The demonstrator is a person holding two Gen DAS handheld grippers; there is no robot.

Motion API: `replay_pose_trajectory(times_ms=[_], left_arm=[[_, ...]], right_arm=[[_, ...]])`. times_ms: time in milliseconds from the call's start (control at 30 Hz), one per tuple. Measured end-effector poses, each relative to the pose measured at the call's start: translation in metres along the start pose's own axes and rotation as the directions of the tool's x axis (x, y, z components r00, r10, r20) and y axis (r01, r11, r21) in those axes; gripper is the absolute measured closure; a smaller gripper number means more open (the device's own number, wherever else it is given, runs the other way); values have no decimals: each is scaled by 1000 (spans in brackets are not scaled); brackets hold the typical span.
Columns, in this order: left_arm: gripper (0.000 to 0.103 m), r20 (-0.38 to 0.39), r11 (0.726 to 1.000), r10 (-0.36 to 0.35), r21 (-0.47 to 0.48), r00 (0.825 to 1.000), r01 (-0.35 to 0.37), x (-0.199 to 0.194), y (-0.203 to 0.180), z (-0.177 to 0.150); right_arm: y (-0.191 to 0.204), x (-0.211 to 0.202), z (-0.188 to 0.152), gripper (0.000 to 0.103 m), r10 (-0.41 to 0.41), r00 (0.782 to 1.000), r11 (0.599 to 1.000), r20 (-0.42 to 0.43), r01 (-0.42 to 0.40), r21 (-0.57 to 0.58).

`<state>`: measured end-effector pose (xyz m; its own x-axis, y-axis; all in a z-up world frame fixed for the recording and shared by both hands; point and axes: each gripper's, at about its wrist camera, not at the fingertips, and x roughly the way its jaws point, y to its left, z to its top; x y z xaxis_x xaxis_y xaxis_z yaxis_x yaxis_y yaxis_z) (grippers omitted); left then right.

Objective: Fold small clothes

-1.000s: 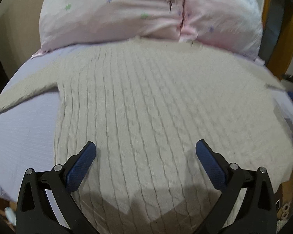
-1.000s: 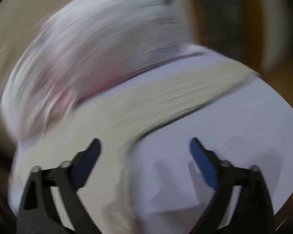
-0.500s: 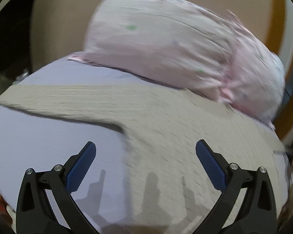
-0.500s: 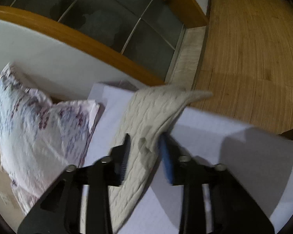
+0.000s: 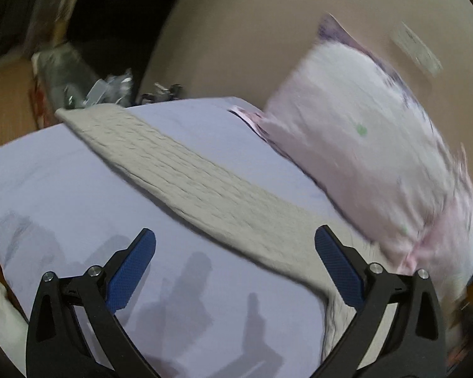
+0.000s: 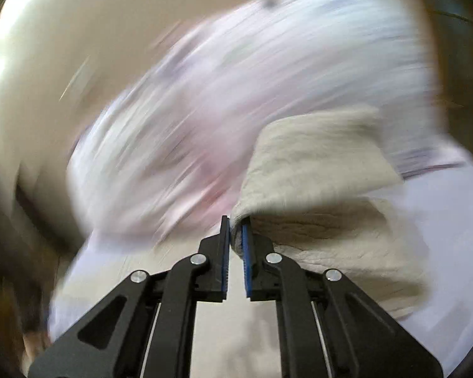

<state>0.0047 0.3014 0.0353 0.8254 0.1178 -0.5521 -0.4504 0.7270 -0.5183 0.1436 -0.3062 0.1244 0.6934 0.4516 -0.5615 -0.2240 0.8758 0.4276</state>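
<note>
A beige cable-knit sweater lies on a bed with a lilac sheet [image 5: 63,189]. In the left wrist view its left sleeve [image 5: 186,170] stretches out flat toward the far left corner. My left gripper [image 5: 235,252] is open and empty, hovering above the sheet just in front of that sleeve. In the right wrist view my right gripper [image 6: 235,233] is shut on the end of the other sleeve [image 6: 315,163], which is lifted and folded back over the sweater's body [image 6: 347,252].
A pink flowered pillow [image 5: 378,145] lies along the head of the bed, just behind the sweater; it is blurred in the right wrist view [image 6: 236,94]. Clutter and a cardboard box [image 5: 9,94] stand beyond the bed's far left corner.
My left gripper has swung left from over the sweater's body to its left sleeve. My right gripper has shut on the right sleeve's end and carried it back over the sweater.
</note>
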Motion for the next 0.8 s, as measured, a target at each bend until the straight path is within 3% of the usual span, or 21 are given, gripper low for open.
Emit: replay_pose_trajectory(times_ms=[67,100,133,200,267,400,533,600,633,667,733,767,800], left_arm=[[14,4,999,-4,-51,1000,4,0,14,7],[15,3,996,-4,-95,1000,4,2,24,12],[18,3,992,0,-130,1000,1,4,32,16],[21,1,982,15,-189,1000,-15,8,47,21],[23,-10,970,28,-240,1000,-29,16,59,27],[32,-7,934,27,-356,1000,-27,26,86,40],[45,-22,914,20,-405,1000,-27,35,96,50],[57,-29,902,15,-431,999,-26,42,102,55],[72,-36,896,11,-443,999,-26,46,105,57],[93,-53,892,15,-451,998,-37,51,109,60],[97,-68,897,33,-439,997,-59,54,108,61],[97,-63,911,48,-406,997,-69,50,99,62],[98,-35,944,32,-329,999,-41,43,74,66]], right_arm=[[49,48,-33,80,61,977,992,-206,-82,-92],[64,60,-46,78,71,962,988,-265,-105,-115],[71,63,-54,74,67,959,986,-274,-106,-129],[69,55,-52,44,50,973,989,-227,-81,-127],[55,37,-44,33,27,987,995,-156,-41,-89],[21,13,-41,30,-33,992,999,-120,30,-27],[-9,3,-45,28,-78,991,996,-112,81,28],[-21,1,-48,28,-78,991,995,-112,85,57],[-25,-3,-50,27,-76,991,994,-112,84,68],[-26,-5,-51,27,-74,991,994,-111,82,70],[-29,-9,-53,27,-71,992,994,-105,79,69],[-29,-11,-53,27,-73,992,995,-101,80,66],[-31,-13,-52,27,-75,993,995,-94,81,61]])
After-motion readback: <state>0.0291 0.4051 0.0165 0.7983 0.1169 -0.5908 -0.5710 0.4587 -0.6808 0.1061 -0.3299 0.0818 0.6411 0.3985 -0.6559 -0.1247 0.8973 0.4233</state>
